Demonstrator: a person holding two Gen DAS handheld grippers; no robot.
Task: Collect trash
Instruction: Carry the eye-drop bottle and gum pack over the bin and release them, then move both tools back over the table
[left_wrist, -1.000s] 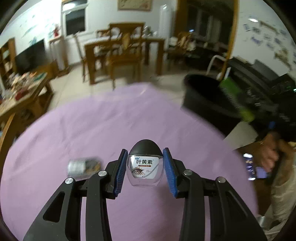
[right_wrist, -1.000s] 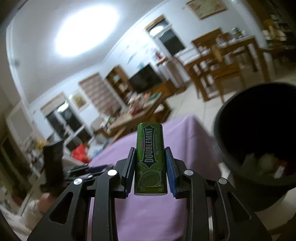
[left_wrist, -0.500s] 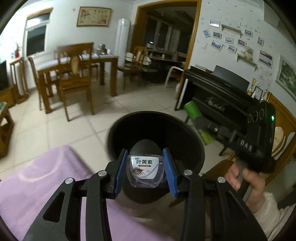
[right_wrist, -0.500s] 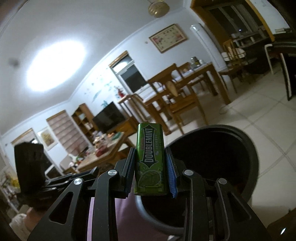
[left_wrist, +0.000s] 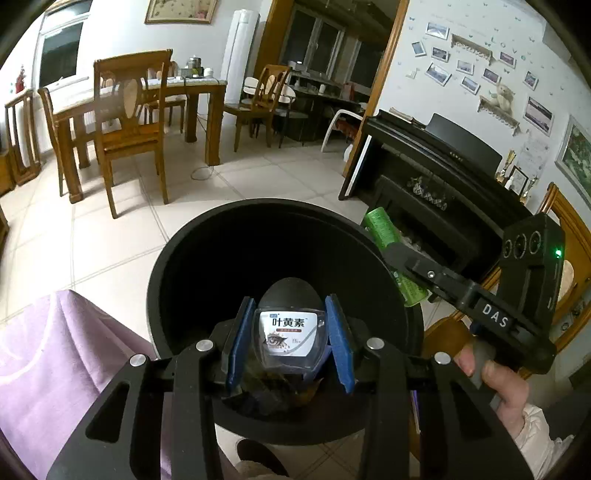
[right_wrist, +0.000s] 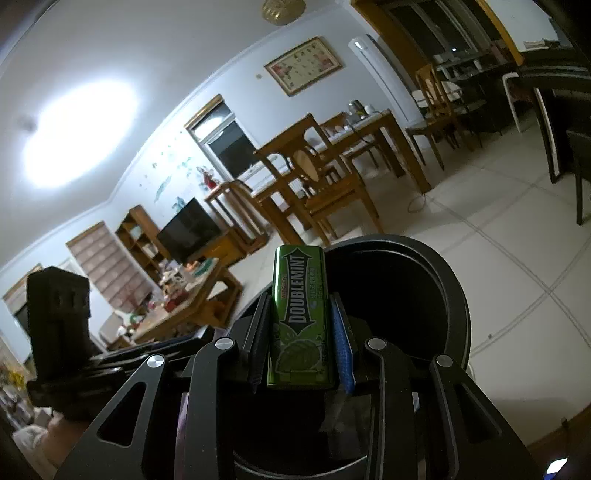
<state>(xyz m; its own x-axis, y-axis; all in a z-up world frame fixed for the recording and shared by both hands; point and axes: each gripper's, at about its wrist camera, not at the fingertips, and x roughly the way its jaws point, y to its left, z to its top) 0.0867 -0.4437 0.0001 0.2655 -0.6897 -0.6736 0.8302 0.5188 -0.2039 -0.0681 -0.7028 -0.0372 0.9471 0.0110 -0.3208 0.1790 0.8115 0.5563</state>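
1. Left wrist view: the left tongs (left_wrist: 290, 345) are clamped on a small clear plastic eye-drop bottle with a rounded dark cap and a white label (left_wrist: 289, 328), blue ribbed pads pressing both its sides. It sits at lower centre of the frame, right above the mouth of the round black plastic trash bin (left_wrist: 177, 254).
2. Down inside, near the bottom, something brownish and crumpled shows; too dim to name.
3. At lower left, a soft, wrinkled purple cloth over the tabletop (left_wrist: 55, 354) reaches just beside the bin.
4. At right, the right tongs hold a green pack over the far rim, a hand (left_wrist: 495, 384) gripping the handle.
5. Right wrist view: the right tongs (right_wrist: 301, 345) pinch a glossy green rectangular Doublemint gum pack (right_wrist: 300, 317), upright at frame centre, the bin's smooth rim curving behind it.
6. Judgement: this is the drop-off step. Both pieces look lined up over the opening, so next calls for simply spreading each pair of tongs and letting the slick, light items fall clear.
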